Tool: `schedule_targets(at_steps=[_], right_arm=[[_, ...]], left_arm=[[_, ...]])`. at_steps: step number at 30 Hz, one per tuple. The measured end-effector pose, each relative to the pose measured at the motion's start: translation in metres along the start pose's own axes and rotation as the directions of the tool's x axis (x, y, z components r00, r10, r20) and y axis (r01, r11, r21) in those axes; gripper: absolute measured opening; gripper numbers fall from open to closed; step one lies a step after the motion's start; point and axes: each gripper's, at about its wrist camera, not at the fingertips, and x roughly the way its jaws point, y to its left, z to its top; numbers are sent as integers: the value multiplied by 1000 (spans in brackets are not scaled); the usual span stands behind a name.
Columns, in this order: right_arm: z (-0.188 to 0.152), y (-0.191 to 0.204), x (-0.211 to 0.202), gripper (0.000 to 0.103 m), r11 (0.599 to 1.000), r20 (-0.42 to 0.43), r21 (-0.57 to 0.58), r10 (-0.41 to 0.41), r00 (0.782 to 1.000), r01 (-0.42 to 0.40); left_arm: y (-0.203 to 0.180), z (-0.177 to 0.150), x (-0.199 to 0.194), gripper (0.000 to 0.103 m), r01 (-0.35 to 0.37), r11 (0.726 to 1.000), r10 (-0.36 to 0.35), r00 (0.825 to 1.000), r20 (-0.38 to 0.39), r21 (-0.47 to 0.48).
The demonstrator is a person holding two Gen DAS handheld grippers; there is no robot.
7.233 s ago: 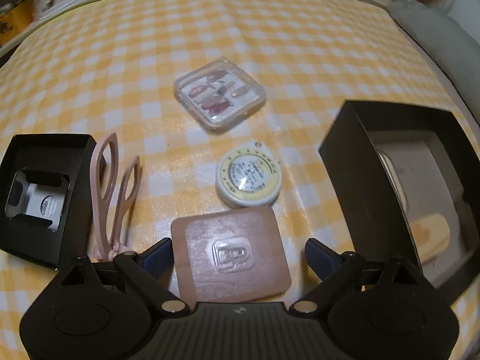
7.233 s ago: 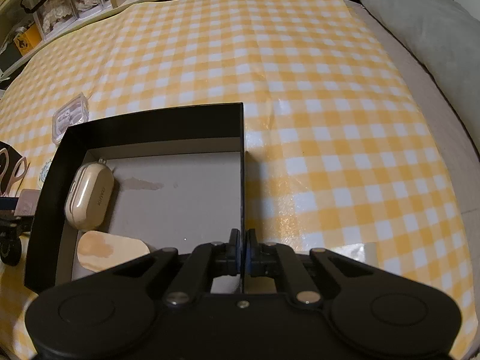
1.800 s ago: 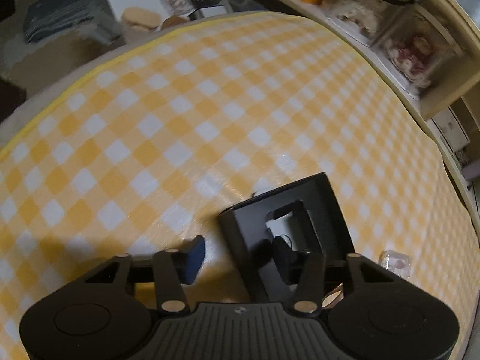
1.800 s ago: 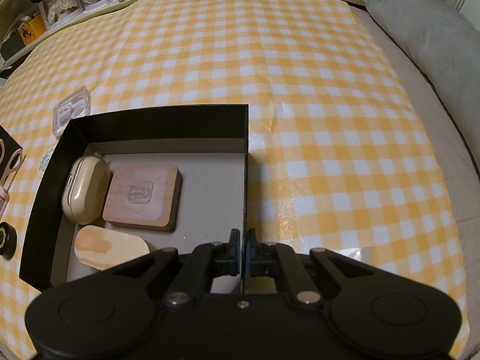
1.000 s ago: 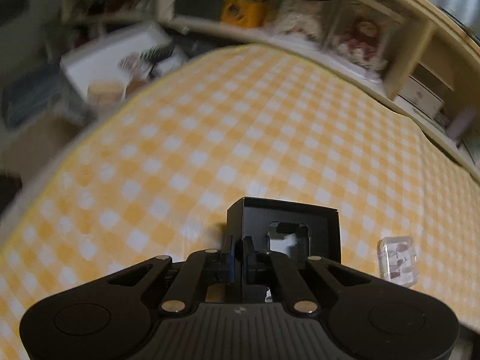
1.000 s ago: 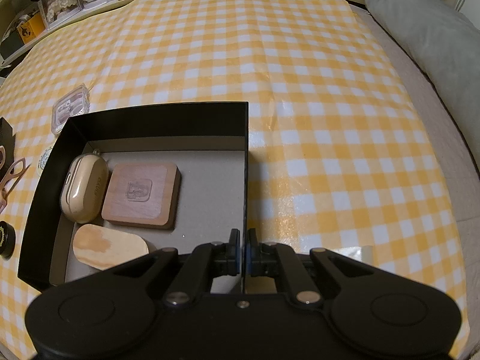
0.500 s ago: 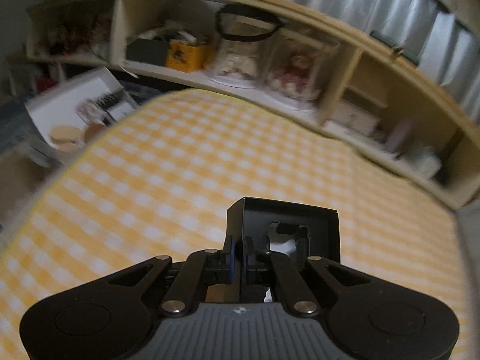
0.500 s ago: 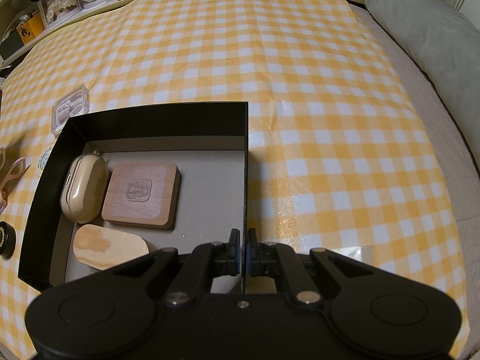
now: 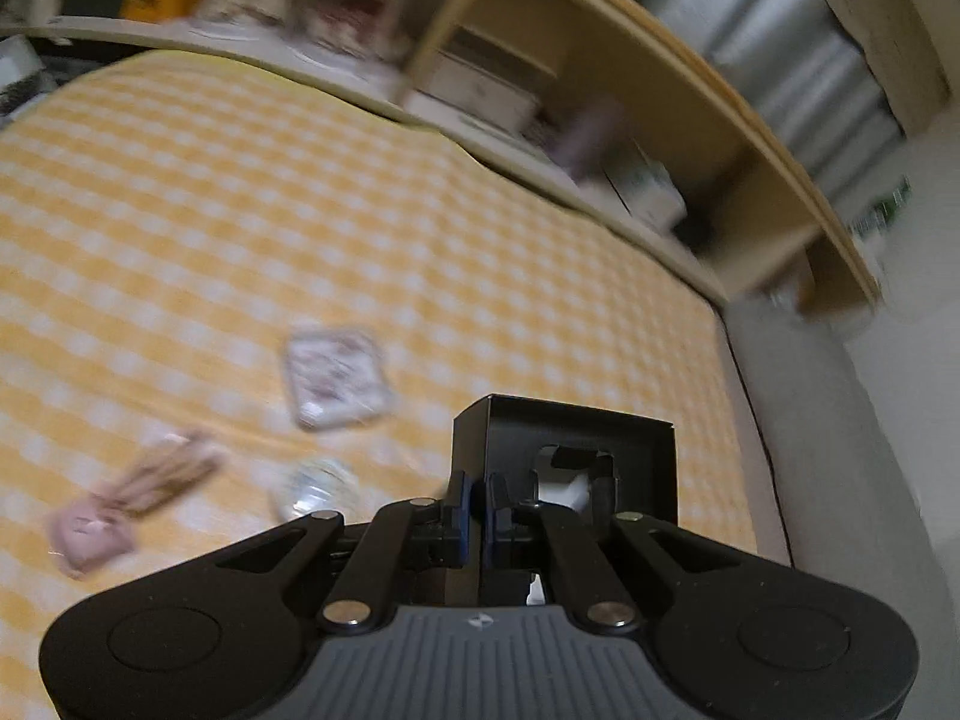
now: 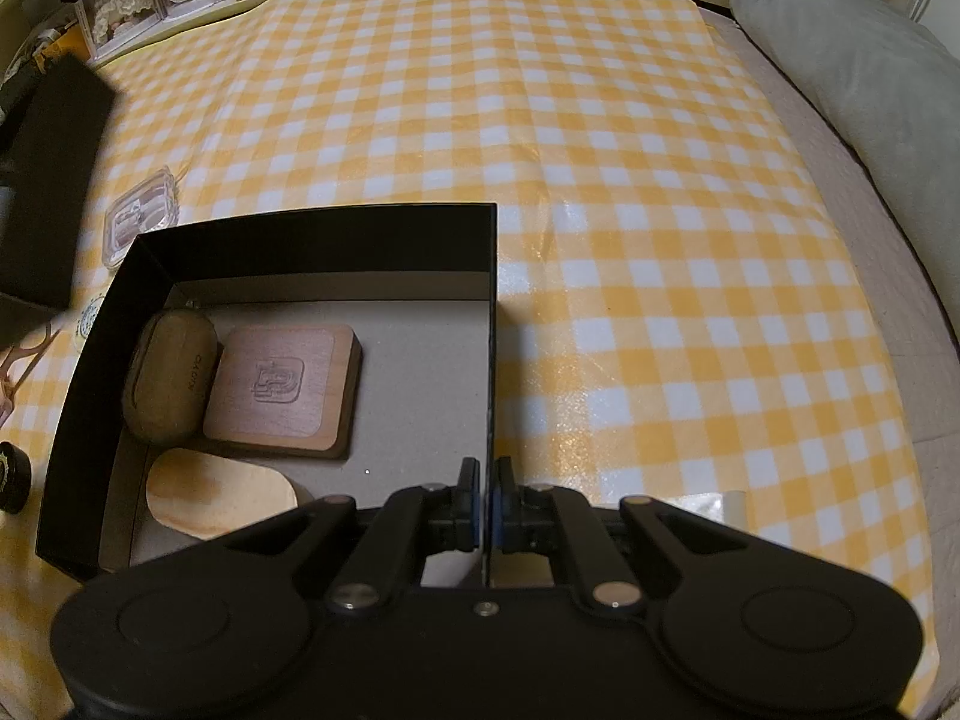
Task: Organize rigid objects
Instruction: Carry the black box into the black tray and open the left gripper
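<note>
My left gripper (image 9: 477, 498) is shut on the left wall of a small black box (image 9: 564, 456), held above the yellow checked cloth; the view is blurred. That small black box (image 10: 54, 180) also shows at the left of the right wrist view. My right gripper (image 10: 486, 504) is shut on the right wall of a large black box (image 10: 312, 246). Inside it lie a beige case (image 10: 171, 381), a brown square pad (image 10: 282, 387) and an oval wooden piece (image 10: 219, 492). A clear plastic case (image 9: 336, 378), a round tape measure (image 9: 315, 489) and pink scissors (image 9: 138, 498) lie on the cloth.
A wooden shelf (image 9: 600, 90) with jars and boxes runs along the far edge. A grey pillow (image 10: 870, 90) lies to the right of the cloth. A small black round object (image 10: 12, 471) sits left of the large box.
My left gripper has swung to the right and risen a little with the small black box, bringing the clear case and scissors into its view. The right gripper and large box have stayed still.
</note>
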Motion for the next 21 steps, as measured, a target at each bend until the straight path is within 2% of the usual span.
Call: schedule_targets(at_steps=[2, 7, 12, 16, 21], right_arm=[[0, -1, -1, 5, 1000, 0, 1, 2, 1000, -2], [-1, 0, 6, 5, 1000, -1, -2, -1, 1000, 1], [-2, -1, 10, 5, 1000, -2, -3, 2, 1000, -2], [-1, -1, 11, 5, 1000, -2, -3, 2, 1000, -2], [-1, -1, 11, 5, 1000, -2, -3, 1, 1000, -1]], left_arm=[[-17, -8, 15, 5, -6, 999, 6, 1000, -15, 52], [-38, -23, 48, 5, -17, 994, 23, 998, -61, 104], [-60, -39, 68, 5, -57, 979, 76, 993, -89, 194], [-72, -48, 78, 5, -79, 977, 102, 989, -109, 200], [-78, -53, 88, 5, -109, 983, 126, 986, -113, 149]])
